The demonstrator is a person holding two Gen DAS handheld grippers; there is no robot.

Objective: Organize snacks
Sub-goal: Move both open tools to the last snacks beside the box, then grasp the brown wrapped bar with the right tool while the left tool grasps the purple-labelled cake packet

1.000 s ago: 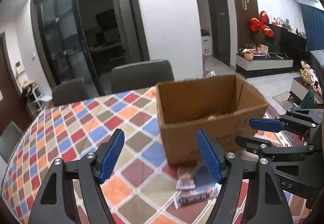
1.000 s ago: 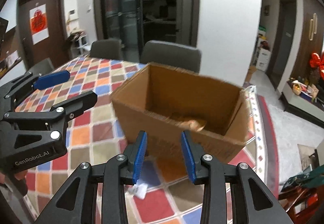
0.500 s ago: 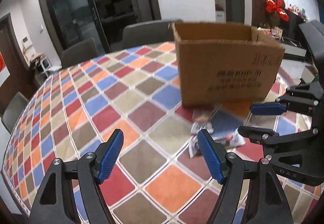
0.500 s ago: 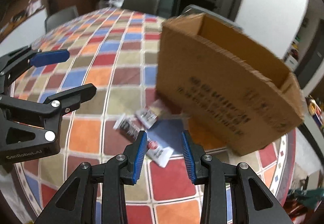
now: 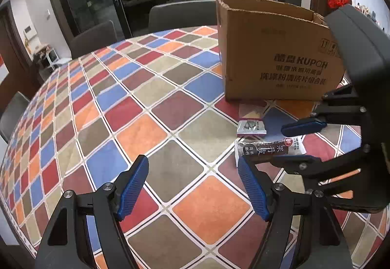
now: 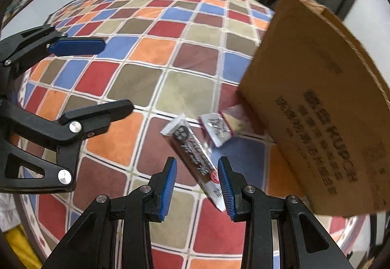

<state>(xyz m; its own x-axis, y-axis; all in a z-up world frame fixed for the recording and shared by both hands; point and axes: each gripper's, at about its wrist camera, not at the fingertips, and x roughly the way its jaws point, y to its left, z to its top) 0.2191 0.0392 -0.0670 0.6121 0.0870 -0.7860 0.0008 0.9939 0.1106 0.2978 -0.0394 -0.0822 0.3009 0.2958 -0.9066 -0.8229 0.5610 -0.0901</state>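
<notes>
Chequered cloth in red, blue, orange and tan covers the round desk, bare across its whole left half out to the curved edge. A cardboard box stands open-topped toward the far right edge. Just before it lie a long dark snack bar and a small purple-edged packet. The right gripper hangs with jaws narrowly parted astride the bar's near end, not pinching. The left gripper is spread wide over bare cloth.
</notes>
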